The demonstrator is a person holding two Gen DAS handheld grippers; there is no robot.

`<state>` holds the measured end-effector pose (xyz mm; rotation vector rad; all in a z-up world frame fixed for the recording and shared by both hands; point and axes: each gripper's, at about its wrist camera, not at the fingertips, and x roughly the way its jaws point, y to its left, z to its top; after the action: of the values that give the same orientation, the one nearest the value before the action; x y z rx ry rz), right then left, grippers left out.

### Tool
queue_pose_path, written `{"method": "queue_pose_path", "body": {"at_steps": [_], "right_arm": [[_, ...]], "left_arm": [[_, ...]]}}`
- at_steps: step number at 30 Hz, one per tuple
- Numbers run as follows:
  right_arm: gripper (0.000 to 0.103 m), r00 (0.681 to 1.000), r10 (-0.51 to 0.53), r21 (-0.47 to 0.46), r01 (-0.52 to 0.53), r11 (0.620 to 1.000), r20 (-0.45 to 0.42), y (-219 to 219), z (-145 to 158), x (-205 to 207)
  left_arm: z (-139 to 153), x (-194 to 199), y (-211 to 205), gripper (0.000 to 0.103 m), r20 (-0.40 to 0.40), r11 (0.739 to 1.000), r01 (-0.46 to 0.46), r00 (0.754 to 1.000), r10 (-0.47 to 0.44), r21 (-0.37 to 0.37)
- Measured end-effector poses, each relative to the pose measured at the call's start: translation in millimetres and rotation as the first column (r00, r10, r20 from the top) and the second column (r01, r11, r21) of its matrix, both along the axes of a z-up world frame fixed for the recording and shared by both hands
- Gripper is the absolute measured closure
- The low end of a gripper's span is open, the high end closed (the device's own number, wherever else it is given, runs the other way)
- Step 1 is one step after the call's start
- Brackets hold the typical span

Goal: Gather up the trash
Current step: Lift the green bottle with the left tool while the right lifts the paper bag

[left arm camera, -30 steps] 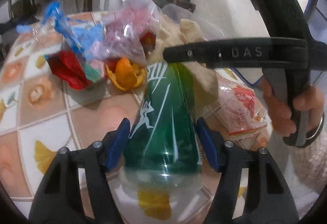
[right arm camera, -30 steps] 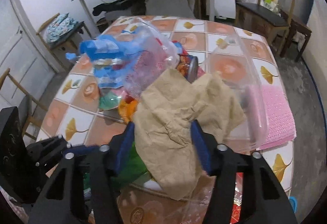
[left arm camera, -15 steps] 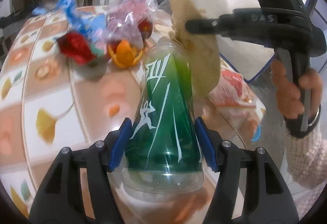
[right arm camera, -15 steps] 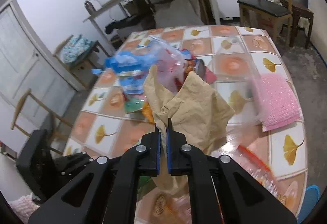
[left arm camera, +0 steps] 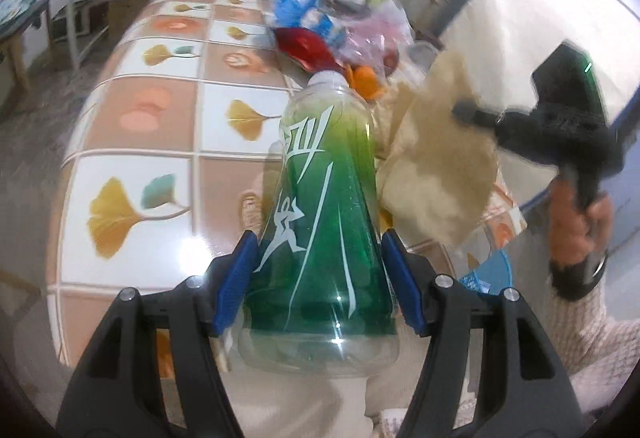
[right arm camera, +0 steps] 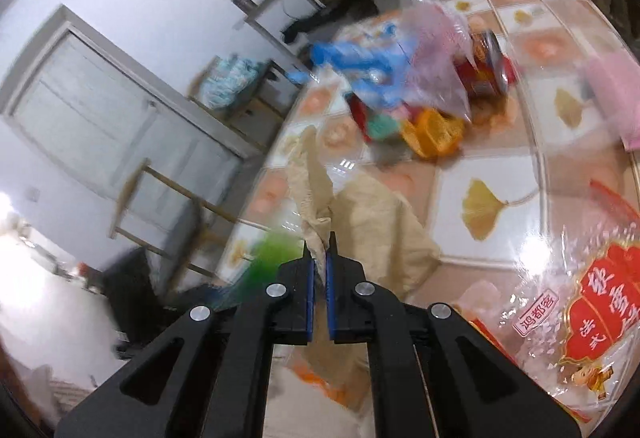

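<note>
Presently both tongs are loaded and off the tiled table (left arm camera: 132, 142), the left gripper (left arm camera: 320, 278) clamped wide on the green plastic bottle (left arm camera: 320, 222), the right gripper (right arm camera: 319, 258) pinched shut on crumpled brown paper (right arm camera: 384, 222), so the carry step is judged in hand and a bin, unseen here, comes next.

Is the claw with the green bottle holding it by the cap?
No, the left claw grips the green bottle low on its wide body, and its white cap points away, untouched.
</note>
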<state>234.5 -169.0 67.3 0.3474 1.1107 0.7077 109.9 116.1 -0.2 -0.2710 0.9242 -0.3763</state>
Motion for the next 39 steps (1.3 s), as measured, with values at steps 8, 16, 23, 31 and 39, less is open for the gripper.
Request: {"method": "queue_pose_path", "body": {"at_steps": [8, 16, 23, 31, 39], "right_arm": [[0.087, 0.994, 0.055, -0.304, -0.023, 0.952, 0.097, 43.9, -25.0, -4.7], [0.041, 0.981, 0.087, -0.291, -0.033, 0.956, 0.174, 37.4, -10.4, -14.1], [0.04, 0.98, 0.04, -0.327, 0.026, 0.945, 0.194, 22.0, -8.9, -10.1], [0.04, 0.981, 0.103, -0.433, -0.022, 0.901, 0.163, 42.2, -28.7, -9.5], [0.04, 0.972, 0.171, -0.489, -0.071, 0.869, 0.162, 53.8, -34.3, -18.7]], "left_arm": [[24.1, 11.3, -2.9, 0.025, 0.085, 1.0, -0.002, 0.996, 0.004, -0.028], [12.0, 49.3, -25.8, 0.026, -0.003, 0.997, 0.051, 0.999, -0.051, 0.063], [-1.6, 54.7, -27.1, 0.031, -0.066, 0.996, 0.068, 0.996, -0.065, 0.052], [-17.4, 60.1, -24.1, 0.044, -0.161, 0.992, 0.104, 0.98, -0.114, -0.065], [-17.1, 54.8, -20.0, 0.045, -0.154, 0.992, 0.08, 0.984, -0.094, -0.093]]}}
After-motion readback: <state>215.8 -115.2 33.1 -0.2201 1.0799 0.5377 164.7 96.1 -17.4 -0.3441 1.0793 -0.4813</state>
